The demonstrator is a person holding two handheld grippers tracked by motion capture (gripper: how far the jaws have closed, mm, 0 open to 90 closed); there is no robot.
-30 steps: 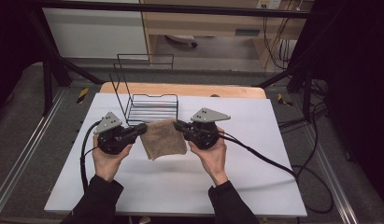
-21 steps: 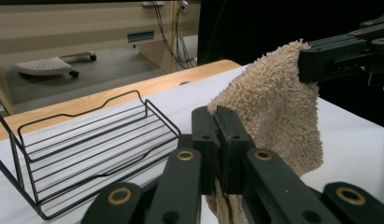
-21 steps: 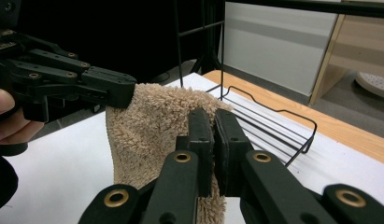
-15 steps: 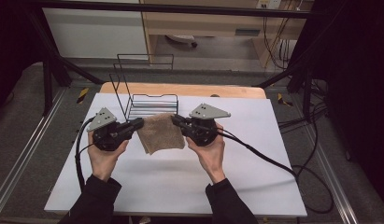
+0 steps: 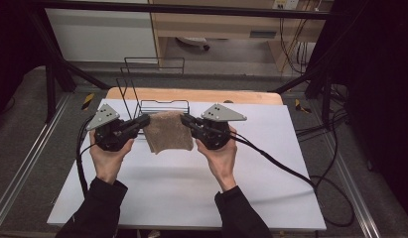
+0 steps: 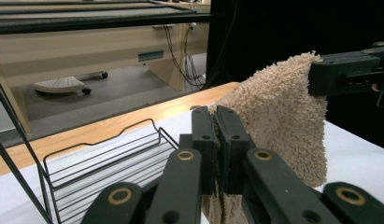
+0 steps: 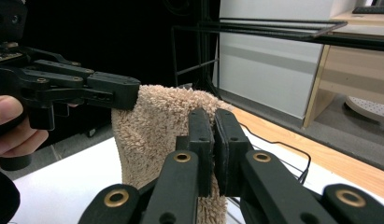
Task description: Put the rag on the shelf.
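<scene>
A tan fluffy towel (image 5: pixel 168 132) hangs in the air between my two grippers, above the white table (image 5: pixel 191 183). My left gripper (image 5: pixel 145 120) is shut on the towel's left top corner, and my right gripper (image 5: pixel 185 119) is shut on its right top corner. In the left gripper view the towel (image 6: pixel 283 126) drapes beyond the closed jaws of my left gripper (image 6: pixel 221 114), with the other gripper pinching its far corner. From the right gripper view the same cloth (image 7: pixel 157 130) hangs behind my right gripper (image 7: pixel 213 116).
A black wire rack (image 5: pixel 154 94) stands just behind the towel at the table's far edge, on a wooden board (image 5: pixel 241 96). Cables (image 5: pixel 291 168) trail off to the right. A desk and a chair base stand beyond the table.
Both grippers have lifted the towel off the table and spread it a little; the left hand rose most. The towel now hangs freely in front of the rack.
</scene>
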